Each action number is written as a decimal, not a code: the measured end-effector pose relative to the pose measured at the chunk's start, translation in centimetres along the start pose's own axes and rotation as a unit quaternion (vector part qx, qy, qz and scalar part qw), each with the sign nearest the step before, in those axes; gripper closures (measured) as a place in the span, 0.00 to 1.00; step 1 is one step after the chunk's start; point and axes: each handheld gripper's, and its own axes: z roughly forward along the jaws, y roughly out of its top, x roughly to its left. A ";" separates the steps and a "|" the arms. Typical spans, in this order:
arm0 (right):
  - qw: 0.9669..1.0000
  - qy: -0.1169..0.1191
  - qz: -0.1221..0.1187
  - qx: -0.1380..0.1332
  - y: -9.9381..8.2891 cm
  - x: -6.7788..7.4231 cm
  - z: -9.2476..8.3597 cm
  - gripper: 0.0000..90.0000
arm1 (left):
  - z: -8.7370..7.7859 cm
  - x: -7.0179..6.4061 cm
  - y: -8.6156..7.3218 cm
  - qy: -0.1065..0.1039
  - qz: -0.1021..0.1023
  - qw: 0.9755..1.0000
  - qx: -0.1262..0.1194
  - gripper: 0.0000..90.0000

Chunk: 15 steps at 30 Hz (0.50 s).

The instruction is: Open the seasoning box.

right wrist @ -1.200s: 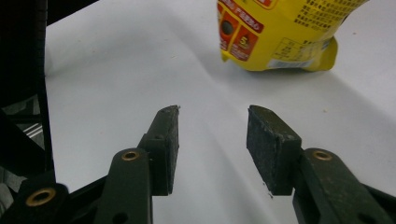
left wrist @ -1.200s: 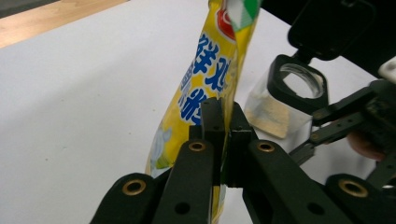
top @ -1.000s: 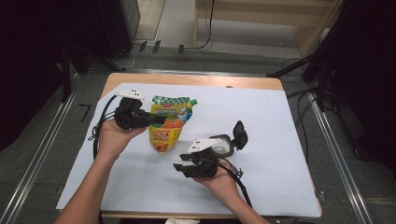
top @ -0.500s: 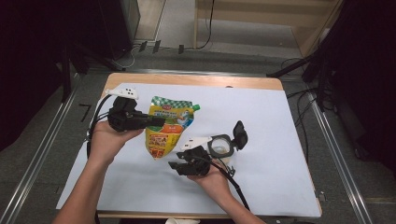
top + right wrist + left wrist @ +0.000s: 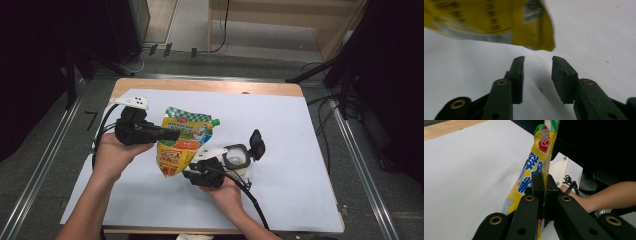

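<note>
A: What is with the right gripper (image 5: 537, 66)?
B: Its jaws have just been closing, nothing between them; the yellow pouch (image 5: 499, 22) hangs just beyond.
A: And farther?
B: The left gripper (image 5: 544, 182) is clamped on the pouch, above the white sheet (image 5: 300, 130).

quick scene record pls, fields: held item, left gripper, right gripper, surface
held item: yellow pouch with a green cap, lifted off the sheet
left gripper: shut on the pouch's edge
right gripper: open, jaws have just been closing, nothing between them, just below the pouch's bottom corner
surface: white sheet on a wooden table
</note>
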 end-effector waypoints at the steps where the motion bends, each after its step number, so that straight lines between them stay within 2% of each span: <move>1: 1.000 -0.014 -0.005 -0.009 0.0 -0.2 0.0 0.76 | 0.0 -0.1 0.0 0.000 0.000 1.000 0.000 1.00; 4: 1.000 -0.012 0.001 -0.018 -0.1 -0.3 0.0 0.78 | 0.0 -0.4 0.0 -0.004 -0.003 1.000 0.000 1.00; 6: 0.999 -0.022 -0.006 -0.025 -0.2 -0.1 0.0 0.80 | 0.1 -0.3 -0.1 -0.011 -0.007 1.000 0.000 1.00; 7: 0.999 -0.029 -0.007 -0.037 -0.3 0.0 -0.1 0.81 | 0.1 -0.4 -0.2 -0.016 -0.012 1.000 0.000 1.00; 10: 0.999 -0.030 -0.003 -0.044 -0.4 -0.1 -0.1 0.79 | -0.1 -0.6 -0.2 -0.018 -0.011 1.000 -0.003 1.00; 15: 0.998 -0.034 -0.005 -0.060 -0.6 0.2 0.0 0.78 | -0.7 -0.6 -0.3 -0.045 -0.029 0.998 -0.024 1.00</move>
